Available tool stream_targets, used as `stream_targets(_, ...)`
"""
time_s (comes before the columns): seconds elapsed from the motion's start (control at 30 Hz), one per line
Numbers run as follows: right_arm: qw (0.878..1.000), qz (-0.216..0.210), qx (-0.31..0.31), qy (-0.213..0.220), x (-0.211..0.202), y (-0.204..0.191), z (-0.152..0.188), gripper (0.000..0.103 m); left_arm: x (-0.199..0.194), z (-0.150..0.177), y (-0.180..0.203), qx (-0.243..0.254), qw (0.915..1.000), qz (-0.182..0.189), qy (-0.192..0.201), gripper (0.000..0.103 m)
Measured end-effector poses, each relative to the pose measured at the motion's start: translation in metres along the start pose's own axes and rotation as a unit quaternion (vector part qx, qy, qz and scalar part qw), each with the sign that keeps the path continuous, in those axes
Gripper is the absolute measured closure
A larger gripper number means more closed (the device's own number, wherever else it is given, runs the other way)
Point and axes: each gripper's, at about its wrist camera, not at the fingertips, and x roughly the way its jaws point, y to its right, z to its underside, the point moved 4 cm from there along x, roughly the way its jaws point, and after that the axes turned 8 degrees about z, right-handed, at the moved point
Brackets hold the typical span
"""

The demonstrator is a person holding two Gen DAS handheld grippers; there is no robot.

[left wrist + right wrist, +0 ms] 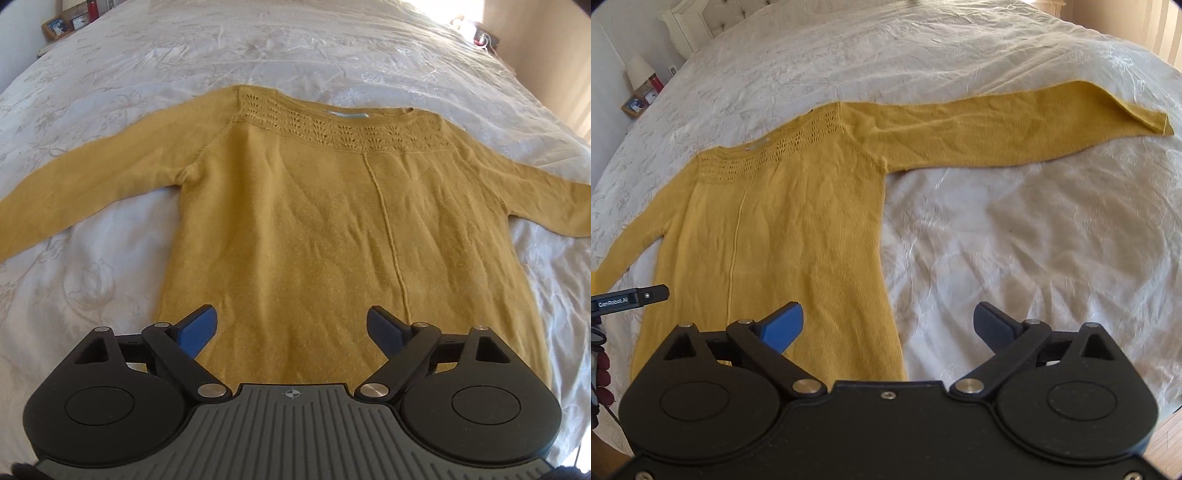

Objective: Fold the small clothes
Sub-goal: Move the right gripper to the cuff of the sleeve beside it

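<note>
A mustard-yellow knit sweater lies flat on the white bedspread, neckline away from me, both sleeves spread sideways. My left gripper hovers open over the sweater's lower body, blue pads wide apart and nothing between them. In the right wrist view the same sweater fills the left half, its right sleeve stretched out toward the far right. My right gripper is open above the sweater's lower right side edge, one pad over the knit and one over the bedspread, holding nothing. The hem is hidden behind both gripper bodies.
A nightstand with a picture frame, a lamp and a red bottle stands beyond the bed's far left corner. The tip of the left gripper pokes into the right wrist view at the left edge. A tufted headboard is at the back.
</note>
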Motion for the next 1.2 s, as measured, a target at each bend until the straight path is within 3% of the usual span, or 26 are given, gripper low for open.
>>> stream_targets(0.27, 0.998, 0.027, -0.047, 0.033, 0.008, 0.038, -0.038, 0.004, 0.053, 0.026, 0.012, -0.043, 0.9957, -0.037, -0.074, 0.012)
stream_targets(0.43, 0.994, 0.054, -0.068, 0.067, 0.013, 0.091, -0.075, 0.004, 0.063, 0.036, 0.012, -0.078, 0.9928, -0.057, -0.071, 0.001)
stream_targets(0.6, 0.989, 0.08, -0.088, 0.085, 0.032, 0.147, -0.115, 0.004, 0.07, 0.032, 0.012, -0.109, 0.9877, -0.08, -0.078, 0.0)
stream_targets(0.83, 0.996, 0.041, -0.056, 0.051, 0.08, 0.211, -0.157, 0.005, 0.069, 0.024, 0.011, -0.171, 0.9754, -0.101, -0.095, 0.001)
stream_targets(0.93, 0.997, 0.058, -0.039, 0.046, 0.096, 0.237, -0.175, 0.005, 0.064, 0.022, 0.021, -0.193, 0.9714, -0.106, -0.089, 0.002)
stream_targets(1.07, 0.99, 0.106, -0.03, 0.083, 0.093, 0.266, -0.201, 0.006, 0.053, 0.022, 0.042, -0.188, 0.9743, -0.097, -0.078, 0.002)
stream_targets(1.2, 0.99, 0.102, 0.004, 0.101, 0.08, 0.291, -0.207, 0.006, 0.047, 0.02, 0.072, -0.156, 0.9809, -0.09, -0.073, 0.002)
